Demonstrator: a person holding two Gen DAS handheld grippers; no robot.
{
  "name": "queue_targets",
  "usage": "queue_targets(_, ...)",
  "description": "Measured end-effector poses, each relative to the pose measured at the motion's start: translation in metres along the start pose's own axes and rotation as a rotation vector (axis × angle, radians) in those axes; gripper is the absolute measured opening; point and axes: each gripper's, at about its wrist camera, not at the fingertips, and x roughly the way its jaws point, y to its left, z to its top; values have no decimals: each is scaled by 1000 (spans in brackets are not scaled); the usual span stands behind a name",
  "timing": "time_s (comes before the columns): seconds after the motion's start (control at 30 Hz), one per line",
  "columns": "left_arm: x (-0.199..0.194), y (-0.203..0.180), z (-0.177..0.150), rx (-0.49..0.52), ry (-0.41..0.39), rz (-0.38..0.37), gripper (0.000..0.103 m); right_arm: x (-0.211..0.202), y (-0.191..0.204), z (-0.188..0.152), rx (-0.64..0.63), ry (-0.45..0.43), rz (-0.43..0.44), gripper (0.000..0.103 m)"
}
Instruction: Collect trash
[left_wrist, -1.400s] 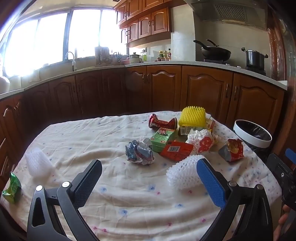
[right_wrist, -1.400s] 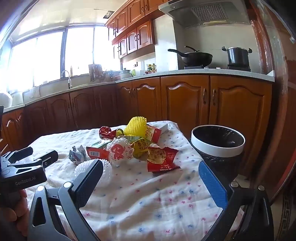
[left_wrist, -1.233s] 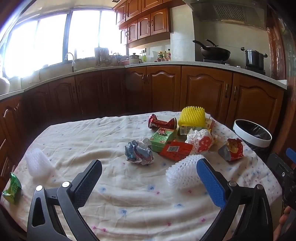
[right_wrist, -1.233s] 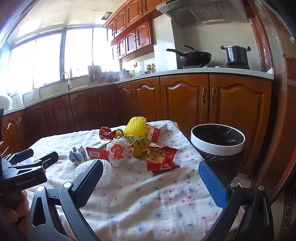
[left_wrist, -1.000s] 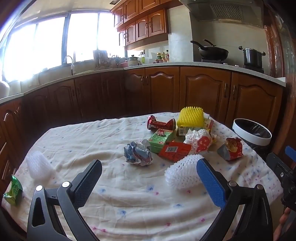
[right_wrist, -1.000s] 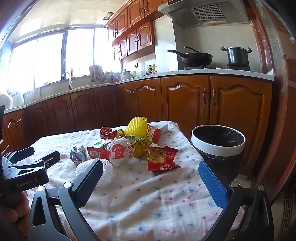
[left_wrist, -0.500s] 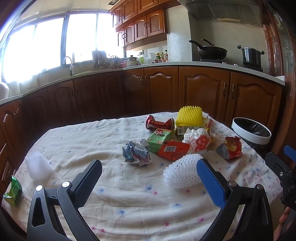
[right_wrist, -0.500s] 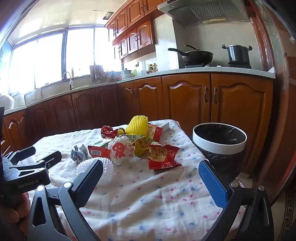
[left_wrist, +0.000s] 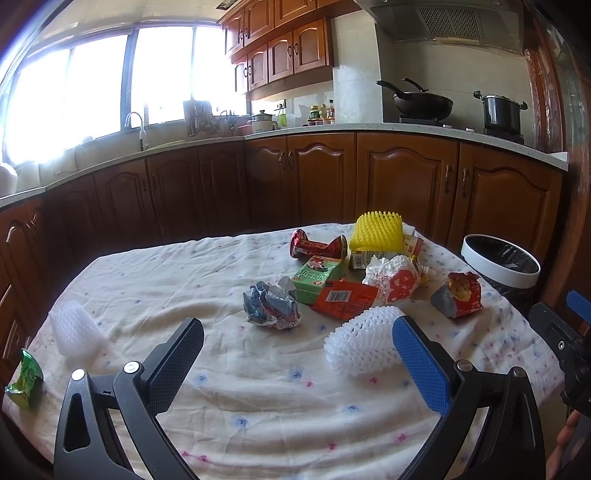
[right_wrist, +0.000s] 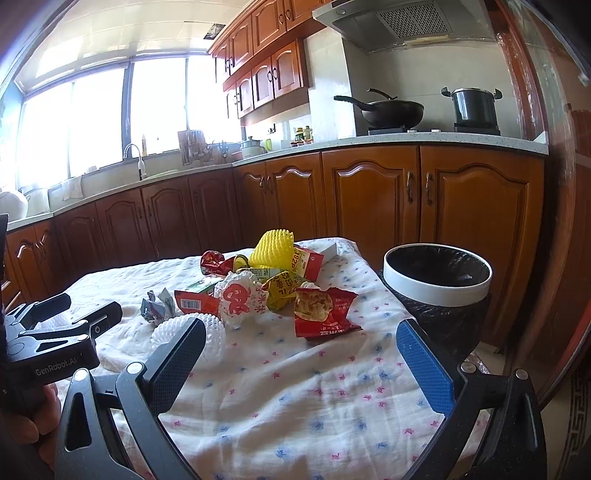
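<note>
Left gripper (left_wrist: 295, 363): jaws spread wide, nothing between them, held above the near edge of the table (left_wrist: 229, 410). Right gripper (right_wrist: 301, 360): likewise released and empty, above the table's near right part.

From the left view, a white foam net (left_wrist: 364, 341) lies at 1 o'clock, just beside the blue finger (left_wrist: 419, 365), which covers its right end. Its long axis runs from 8 to 2 o'clock. At 12 o'clock sits a crumpled foil wrapper (left_wrist: 273, 304), balled, with no clear axis.

Beyond it, a cluster of trash:
- red flat packet (left_wrist: 345, 298), barcode up, touching a green carton (left_wrist: 317, 275) whose long axis points to 1 o'clock;
- crumpled white wrapper (left_wrist: 395, 278) with red print;
- red twisted wrapper (left_wrist: 318, 246), long axis 9 to 3 o'clock;
- yellow foam net (left_wrist: 376, 230), resting on packets largely hidden beneath it.

A red snack bag (left_wrist: 460, 293) lies apart at 2 o'clock, its torn mouth facing up and toward the camera.

Second white net (left_wrist: 74, 328) at 10 o'clock, well apart from the cluster. A green wrapper (left_wrist: 24, 376) sits at the table's left edge at 9 o'clock.

The bin (right_wrist: 437, 275), white rim and black liner, stands just beside the table's right edge; its base is hidden. Print on the packets is too small to read.
</note>
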Motion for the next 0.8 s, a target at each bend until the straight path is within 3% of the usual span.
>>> queue_targets(0.8, 2, 0, -2, -10, 11, -9, 102, -1, -1, 0, 7, 2, 3, 103)
